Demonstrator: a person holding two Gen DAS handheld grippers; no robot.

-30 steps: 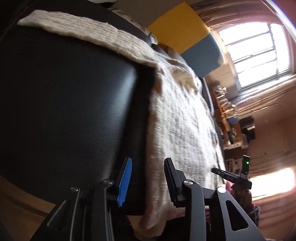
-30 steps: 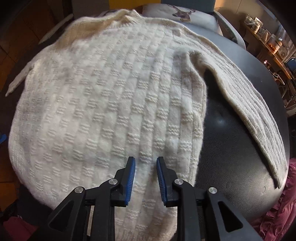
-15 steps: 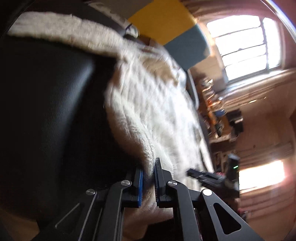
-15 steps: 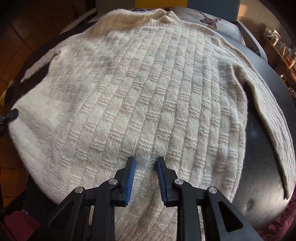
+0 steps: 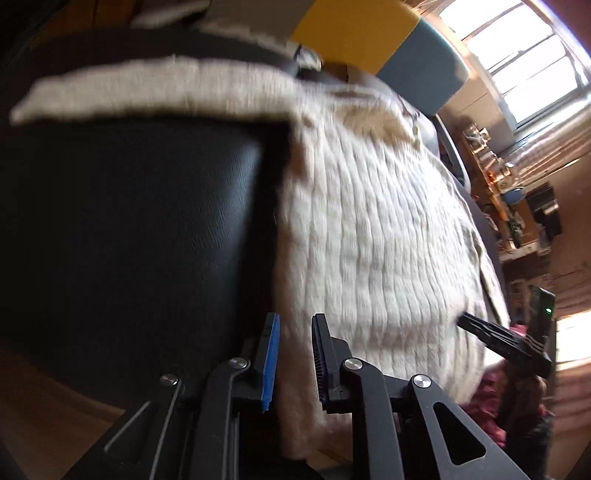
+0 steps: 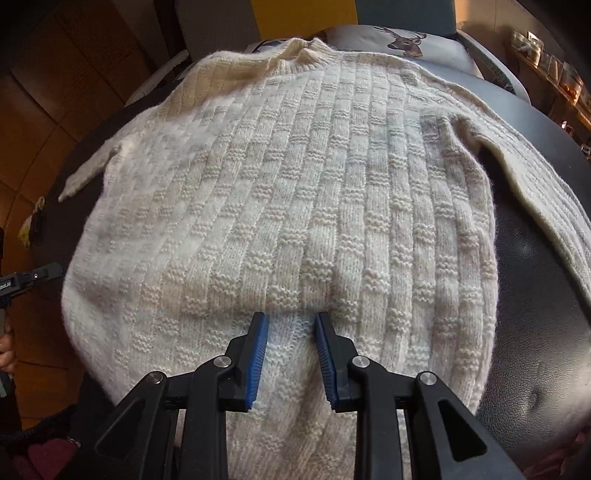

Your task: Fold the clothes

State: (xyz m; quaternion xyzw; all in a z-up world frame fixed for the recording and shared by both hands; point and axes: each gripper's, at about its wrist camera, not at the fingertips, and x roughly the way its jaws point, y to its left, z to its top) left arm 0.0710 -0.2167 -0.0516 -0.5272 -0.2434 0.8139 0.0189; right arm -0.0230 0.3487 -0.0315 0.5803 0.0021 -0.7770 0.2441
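Observation:
A cream knitted sweater [image 6: 295,184] lies spread flat on a black leather seat [image 6: 535,295], collar far from me. My right gripper [image 6: 290,321] is at the middle of the near hem, shut on a raised bunch of knit between its blue pads. My left gripper [image 5: 295,332] is at the sweater's [image 5: 369,229] left side edge, and that edge fills the narrow gap between its fingers. One sleeve [image 5: 147,88] stretches away over the leather; the other sleeve [image 6: 546,192] lies out to the right. Each gripper shows in the other's view: the right gripper [image 5: 506,343] and the left gripper [image 6: 29,280].
A deer-print pillow [image 6: 402,38] and yellow and blue cushions [image 5: 354,29] sit beyond the collar. Wooden floor [image 6: 37,129] lies to the left. A pink cloth [image 5: 495,398] is at the seat's right end. Cluttered shelves [image 5: 498,177] and a bright window [image 5: 517,55] stand behind.
My left gripper went from open beside the side edge to closed on it, and the edge has since settled lower. The sweater body got drawn flatter and straighter toward the right gripper.

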